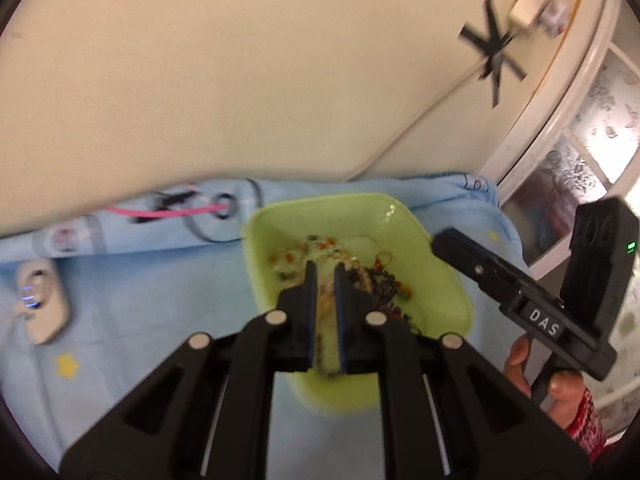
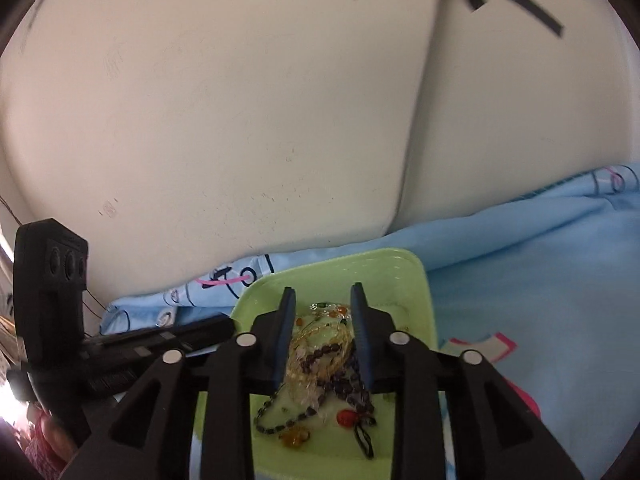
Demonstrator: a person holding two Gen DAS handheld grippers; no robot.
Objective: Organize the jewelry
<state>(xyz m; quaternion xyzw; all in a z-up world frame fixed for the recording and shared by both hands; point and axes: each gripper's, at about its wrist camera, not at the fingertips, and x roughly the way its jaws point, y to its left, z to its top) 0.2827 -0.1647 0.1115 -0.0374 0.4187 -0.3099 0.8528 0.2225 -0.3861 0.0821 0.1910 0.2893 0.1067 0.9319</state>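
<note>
Two grippers hang over a green tray (image 1: 440,280) on the blue cloth (image 1: 140,280) by the wall. Left gripper (image 1: 325,270) has its jaws drawn almost together, nothing pinched between them. Right gripper (image 2: 323,292) stands parted by a clear gap, gripping nothing, with the jewelry pile (image 2: 320,364) showing between its fingers. That tangle lies in the tray, its dark bead strand (image 2: 280,420) running slantwise toward the near rim.

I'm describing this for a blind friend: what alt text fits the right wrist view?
A green tray of tangled beaded jewelry sits on a light blue cloth, seen between the right gripper fingers, slightly parted and holding nothing. The left gripper reaches in beside.
</note>
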